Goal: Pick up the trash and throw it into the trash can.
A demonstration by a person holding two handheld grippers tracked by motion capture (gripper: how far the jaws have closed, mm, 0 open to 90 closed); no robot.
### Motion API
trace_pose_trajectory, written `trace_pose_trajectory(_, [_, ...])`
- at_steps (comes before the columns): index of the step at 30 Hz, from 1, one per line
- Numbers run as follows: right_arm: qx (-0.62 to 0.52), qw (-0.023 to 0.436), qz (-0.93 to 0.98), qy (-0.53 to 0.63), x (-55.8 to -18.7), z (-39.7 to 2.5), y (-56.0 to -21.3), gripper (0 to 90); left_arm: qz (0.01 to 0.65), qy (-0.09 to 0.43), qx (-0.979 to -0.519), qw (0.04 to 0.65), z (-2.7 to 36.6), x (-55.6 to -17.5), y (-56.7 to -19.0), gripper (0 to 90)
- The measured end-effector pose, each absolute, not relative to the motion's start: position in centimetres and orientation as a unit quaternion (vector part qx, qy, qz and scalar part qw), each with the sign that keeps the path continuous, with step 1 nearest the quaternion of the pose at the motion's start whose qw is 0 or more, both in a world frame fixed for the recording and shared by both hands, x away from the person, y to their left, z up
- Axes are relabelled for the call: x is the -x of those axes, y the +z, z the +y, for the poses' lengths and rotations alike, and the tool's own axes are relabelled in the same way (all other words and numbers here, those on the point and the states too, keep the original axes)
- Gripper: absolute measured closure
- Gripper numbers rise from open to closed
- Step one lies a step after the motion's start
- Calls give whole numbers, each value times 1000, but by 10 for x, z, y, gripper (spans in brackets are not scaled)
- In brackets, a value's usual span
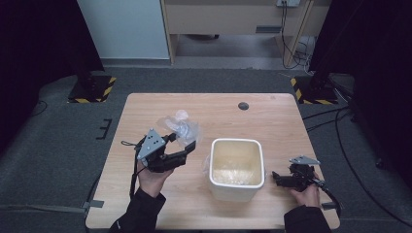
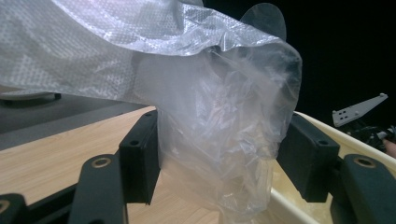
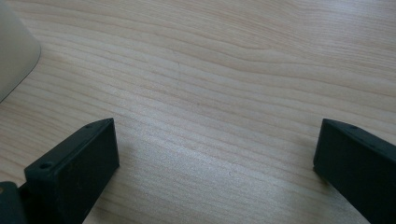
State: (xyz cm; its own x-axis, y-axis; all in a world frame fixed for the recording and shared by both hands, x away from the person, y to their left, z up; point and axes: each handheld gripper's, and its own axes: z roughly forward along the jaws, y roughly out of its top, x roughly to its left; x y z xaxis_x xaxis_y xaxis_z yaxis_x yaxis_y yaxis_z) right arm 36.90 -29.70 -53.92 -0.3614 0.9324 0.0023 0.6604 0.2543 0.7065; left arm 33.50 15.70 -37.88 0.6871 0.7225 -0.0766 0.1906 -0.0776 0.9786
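A crinkled clear plastic bag (image 2: 219, 140) is clamped by the left gripper (image 1: 182, 141) beside a white square bin (image 1: 236, 170) on the wooden table (image 1: 145, 194), while the right gripper (image 1: 278, 177) is held wide apart.

Plastic bag (image 2: 219, 116): runs off the top and left edges of the left gripper view; it hides most of the table behind it.
White bin (image 3: 14, 51): a corner at the left edge of the right gripper view, the rest cut off.
Bin contents (image 1: 236, 175): a pale layer, too small to identify.
Right gripper (image 1: 286, 178): too small in the high view to read its jaws.
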Motion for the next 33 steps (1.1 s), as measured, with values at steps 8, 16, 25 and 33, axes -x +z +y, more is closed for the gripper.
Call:
trace_pose_trajectory(8, [-522,215,762,316,-369,-297,-539,3,315,213,-704,600,145,-334,-378,355])
trace_pose_trajectory(16, [-523,215,762,316,-369,-297,-539,3,302,204,-707,607,127,-336,-373,355])
trace_pose_trajectory(25, [-522,215,762,316,-369,-297,-539,3,296,189,-699,623,109,-342,-372,355])
trace_pose_trajectory(33, [-523,215,762,316,-369,-297,-539,3,292,177,-706,620,89,-346,-377,358])
